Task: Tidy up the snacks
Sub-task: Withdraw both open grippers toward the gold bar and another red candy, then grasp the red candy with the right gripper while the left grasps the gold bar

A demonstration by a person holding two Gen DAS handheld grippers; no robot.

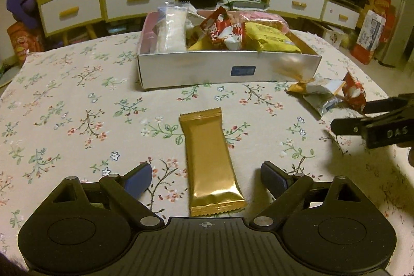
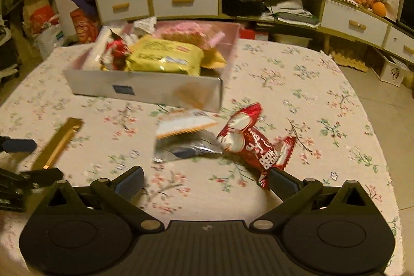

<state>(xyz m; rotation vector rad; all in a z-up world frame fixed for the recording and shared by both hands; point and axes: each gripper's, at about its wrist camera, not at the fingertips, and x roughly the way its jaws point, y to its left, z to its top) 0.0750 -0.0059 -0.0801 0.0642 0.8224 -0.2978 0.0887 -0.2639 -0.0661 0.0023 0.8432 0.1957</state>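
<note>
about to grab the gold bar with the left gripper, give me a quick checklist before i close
1. Left gripper open wide enough: ok, both fingers stand clear of the wrapper.
2. Gold bar centred between the fingers: ok, it lies lengthwise in the gap, flat on the tablecloth.
3. Pads touching the bar: not ok yet, there is a gap on each side.
4. Right gripper out of the way: ok, it is off to the right, open, above the red packet.
5. Room in the box for the bar: cannot tell, it is already heaped with snacks.
</note>
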